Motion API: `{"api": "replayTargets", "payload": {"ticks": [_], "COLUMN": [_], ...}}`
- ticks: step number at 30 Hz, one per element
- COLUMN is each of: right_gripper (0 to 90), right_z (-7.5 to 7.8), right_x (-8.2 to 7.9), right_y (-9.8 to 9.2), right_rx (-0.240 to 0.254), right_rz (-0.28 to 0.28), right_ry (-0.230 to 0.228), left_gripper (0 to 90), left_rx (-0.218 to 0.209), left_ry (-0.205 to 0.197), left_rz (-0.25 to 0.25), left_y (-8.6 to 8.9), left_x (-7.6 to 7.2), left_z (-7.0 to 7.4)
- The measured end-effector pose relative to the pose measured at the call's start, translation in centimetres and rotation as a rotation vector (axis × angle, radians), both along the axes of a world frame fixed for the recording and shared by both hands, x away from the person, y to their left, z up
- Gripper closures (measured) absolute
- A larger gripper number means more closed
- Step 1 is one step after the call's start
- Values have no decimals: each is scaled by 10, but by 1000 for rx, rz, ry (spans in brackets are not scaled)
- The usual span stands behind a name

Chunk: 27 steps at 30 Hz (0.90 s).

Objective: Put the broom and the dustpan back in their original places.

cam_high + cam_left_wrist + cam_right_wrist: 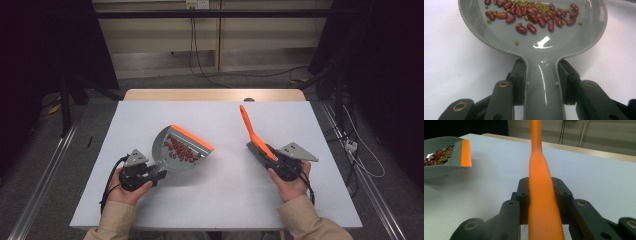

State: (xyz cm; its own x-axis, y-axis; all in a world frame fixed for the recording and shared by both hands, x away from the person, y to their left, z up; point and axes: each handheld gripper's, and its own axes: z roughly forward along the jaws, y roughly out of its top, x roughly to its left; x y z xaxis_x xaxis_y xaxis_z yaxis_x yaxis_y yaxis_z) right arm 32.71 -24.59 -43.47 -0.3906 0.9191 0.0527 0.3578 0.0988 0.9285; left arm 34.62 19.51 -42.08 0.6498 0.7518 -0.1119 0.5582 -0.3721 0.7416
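A grey dustpan (172,155) with an orange lip (192,137) sits at the left middle of the white table, holding several red beans (181,150) and small green ones. My left gripper (152,176) is shut on the dustpan's handle (541,82); the beans (534,15) lie toward the pan's far side. At the right, my right gripper (276,161) is shut on an orange brush (252,131), its handle (540,185) pointing away toward the table's back and its bristles (256,151) low beside the jaws. The dustpan (439,167) shows at the left of the right gripper view.
The white table (215,200) has a wooden strip (215,94) along its far edge. Cables (350,145) trail on the floor to the right and behind. Metal rails (45,175) run along the floor on both sides.
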Motion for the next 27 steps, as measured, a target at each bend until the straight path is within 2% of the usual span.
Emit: {"api": "replayTargets", "payload": {"ticks": [10,16,27], "right_gripper": [712,712,712], "right_z": [-1,-2,-4], "right_x": [-1,-1,2], "right_y": [-18,-32,-51], "right_rx": [2,7,-17], "right_rz": [-52,-101,-178], "right_ry": [1,5,0], "left_gripper": [630,630,629], "left_rx": [13,22,40], "left_ry": [6,9,26], "left_rz": [128,168,256], "left_y": [8,11,19], "left_x": [10,14,18], "left_z": [-6,-10,-14]}}
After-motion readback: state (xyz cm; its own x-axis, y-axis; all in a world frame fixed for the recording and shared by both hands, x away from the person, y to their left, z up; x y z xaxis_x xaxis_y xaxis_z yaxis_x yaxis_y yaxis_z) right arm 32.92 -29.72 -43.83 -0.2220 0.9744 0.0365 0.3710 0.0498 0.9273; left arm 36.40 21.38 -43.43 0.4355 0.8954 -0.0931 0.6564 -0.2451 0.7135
